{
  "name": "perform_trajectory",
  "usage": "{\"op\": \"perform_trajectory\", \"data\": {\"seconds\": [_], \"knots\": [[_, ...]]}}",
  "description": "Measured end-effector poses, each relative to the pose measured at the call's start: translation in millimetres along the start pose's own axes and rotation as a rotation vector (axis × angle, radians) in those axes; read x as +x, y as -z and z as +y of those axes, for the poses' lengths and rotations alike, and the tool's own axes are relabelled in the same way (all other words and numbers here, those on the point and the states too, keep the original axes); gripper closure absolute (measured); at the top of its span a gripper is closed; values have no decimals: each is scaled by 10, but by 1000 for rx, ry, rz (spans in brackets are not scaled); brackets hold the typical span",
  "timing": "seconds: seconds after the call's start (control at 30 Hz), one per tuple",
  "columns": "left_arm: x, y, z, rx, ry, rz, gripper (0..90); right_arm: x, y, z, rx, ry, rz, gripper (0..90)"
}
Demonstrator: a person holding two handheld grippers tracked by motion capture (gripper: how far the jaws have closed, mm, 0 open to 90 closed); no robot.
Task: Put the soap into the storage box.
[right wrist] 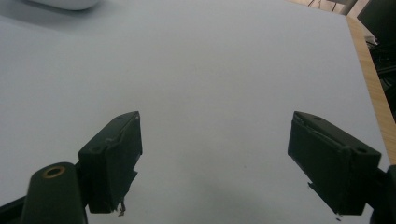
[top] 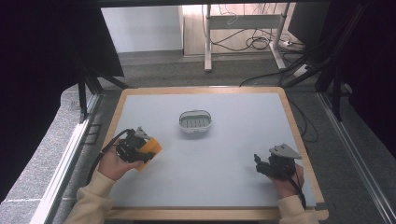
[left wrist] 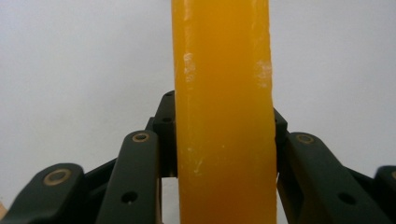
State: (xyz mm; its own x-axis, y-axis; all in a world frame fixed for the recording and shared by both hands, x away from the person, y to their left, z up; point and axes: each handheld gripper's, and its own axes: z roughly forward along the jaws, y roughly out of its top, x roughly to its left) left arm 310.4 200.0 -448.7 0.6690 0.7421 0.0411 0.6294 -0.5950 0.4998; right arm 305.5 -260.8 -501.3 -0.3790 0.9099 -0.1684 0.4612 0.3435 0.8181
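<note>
Orange block (left wrist: 223, 116) sits clamped between left gripper (top: 140, 148) jaws; right gripper (right wrist: 215, 163) jaws spread wide.

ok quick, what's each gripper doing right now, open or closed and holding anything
Left gripper: closed on a flat orange translucent block, clamped between its jaws.
Right gripper: open, jaws wide apart, nothing between them, over the pale grey table mat.

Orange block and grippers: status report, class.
Left gripper shut on orange block. Right gripper open, holding nothing. White dish mid-table, nothing between.
</note>
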Motion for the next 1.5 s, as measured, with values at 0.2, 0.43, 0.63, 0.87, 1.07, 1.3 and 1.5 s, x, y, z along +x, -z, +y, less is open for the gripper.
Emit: {"op": "perform_trajectory", "data": {"seconds": [0.2, 0.43, 0.63, 0.87, 1.07, 1.3, 1.5], "knots": [[-19, 20, 54, -12, -14, -12, 615, -2, 6, -6, -2, 0, 0, 181], [1, 31, 119, -27, -21, -12, 615, -3, -5, -12, 3, 2, 2, 181], [17, 52, 174, -33, -37, -11, 616, 8, -10, -15, 7, 7, 4, 181], [3, 83, 279, -45, -58, -29, 615, 12, -21, -23, 9, 6, 2, 181], [1, 100, 391, -49, -81, -20, 615, 17, -29, -26, 12, 11, 2, 181], [10, 105, 465, -52, -87, -17, 615, 19, -31, -31, 14, 12, 1, 180], [19, 79, 527, -50, -93, -28, 616, 20, -34, -31, 17, 15, -2, 181]]}}
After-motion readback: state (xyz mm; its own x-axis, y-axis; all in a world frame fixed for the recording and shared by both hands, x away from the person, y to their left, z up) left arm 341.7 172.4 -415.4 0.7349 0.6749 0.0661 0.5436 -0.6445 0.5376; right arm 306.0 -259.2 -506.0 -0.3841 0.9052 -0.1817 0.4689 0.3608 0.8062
